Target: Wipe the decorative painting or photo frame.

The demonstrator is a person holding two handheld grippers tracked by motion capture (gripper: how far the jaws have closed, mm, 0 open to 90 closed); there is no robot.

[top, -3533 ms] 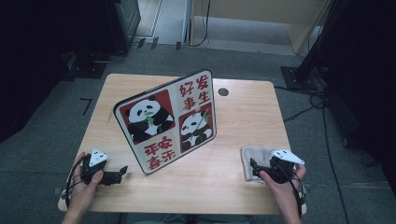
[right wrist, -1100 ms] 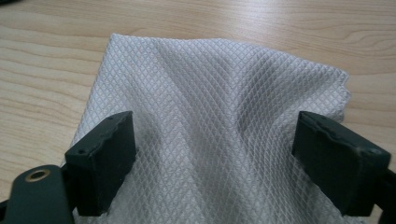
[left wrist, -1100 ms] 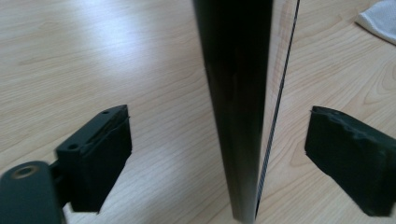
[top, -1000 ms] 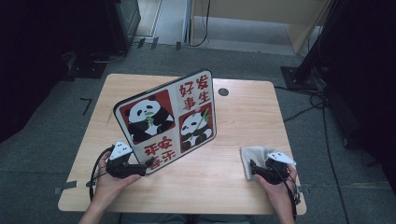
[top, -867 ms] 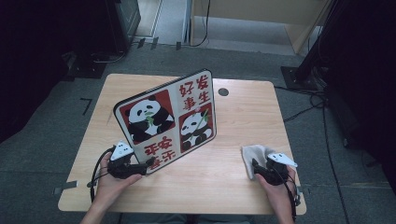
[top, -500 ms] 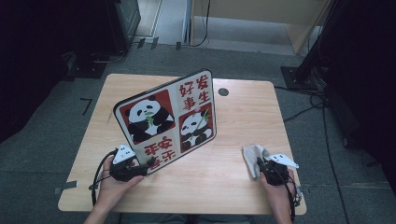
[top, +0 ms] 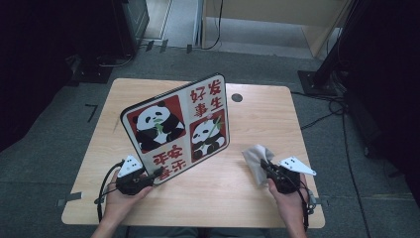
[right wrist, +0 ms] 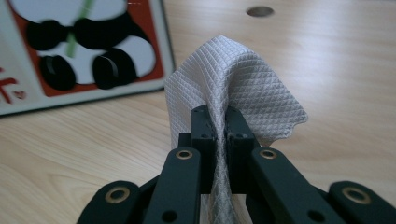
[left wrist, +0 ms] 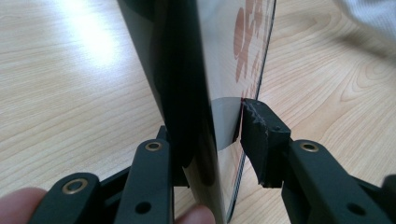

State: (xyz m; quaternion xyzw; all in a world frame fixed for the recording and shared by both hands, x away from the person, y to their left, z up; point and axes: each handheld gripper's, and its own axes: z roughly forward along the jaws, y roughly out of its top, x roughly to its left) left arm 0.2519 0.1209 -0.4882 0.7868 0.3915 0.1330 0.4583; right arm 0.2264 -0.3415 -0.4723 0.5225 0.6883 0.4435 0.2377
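A panda sign board (top: 173, 129) with red characters stands tilted on the wooden table (top: 257, 109). My left gripper (top: 157, 173) is at the board's lower left corner. In the left gripper view its jaws have just been closing with the board's edge (left wrist: 187, 70) between them, and the pads now meet both faces. A white waffle-weave cloth (top: 255, 157) hangs bunched at the table's front right, pinched in my right gripper (top: 262, 166). The right gripper view shows that gripper (right wrist: 217, 121) shut on a fold of the cloth (right wrist: 233, 74), lifted off the wood, with the board (right wrist: 84, 51) beyond it.
A round cable hole (top: 236, 97) lies in the table behind the board. Cables trail on the floor to the right. Bare wood stretches between the two hands along the front edge.
My left hand came in to the board's corner and its jaws narrowed around the edge. The right gripper closed on the flat cloth and raised it, so it now hangs bunched.
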